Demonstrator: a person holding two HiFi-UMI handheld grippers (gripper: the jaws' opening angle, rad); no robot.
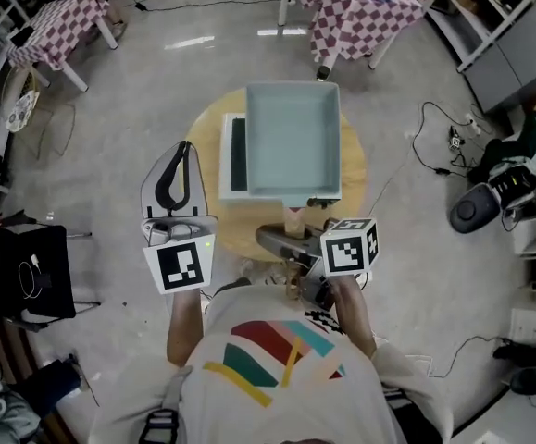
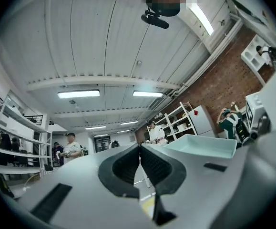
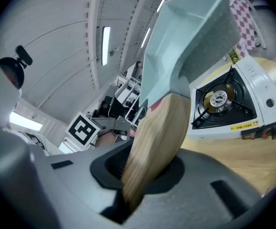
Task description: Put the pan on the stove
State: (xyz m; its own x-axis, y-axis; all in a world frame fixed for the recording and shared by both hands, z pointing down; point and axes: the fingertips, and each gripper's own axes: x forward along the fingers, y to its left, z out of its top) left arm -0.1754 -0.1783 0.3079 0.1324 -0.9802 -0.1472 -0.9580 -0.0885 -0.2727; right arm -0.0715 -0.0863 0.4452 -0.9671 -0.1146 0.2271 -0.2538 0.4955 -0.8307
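Note:
A pale teal square pan [image 1: 292,141] hangs over the white gas stove [image 1: 233,155] on the round wooden table [image 1: 205,128]. Its wooden handle [image 1: 293,220] points toward me, and my right gripper [image 1: 286,241] is shut on it. In the right gripper view the handle [image 3: 159,137] runs up from between the jaws to the tilted pan [image 3: 185,37], with the stove's burner [image 3: 219,99] below and to the right. My left gripper [image 1: 182,155] is held left of the table with its jaws shut and empty. In the left gripper view its fingertips [image 2: 139,163] meet, and the pan [image 2: 204,146] shows at the right.
Two tables with checked cloths [image 1: 355,7] [image 1: 59,26] stand at the back. A black chair [image 1: 27,271] is at my left, and cables and a dark device [image 1: 476,206] lie on the floor at the right. People [image 2: 71,147] stand in the background.

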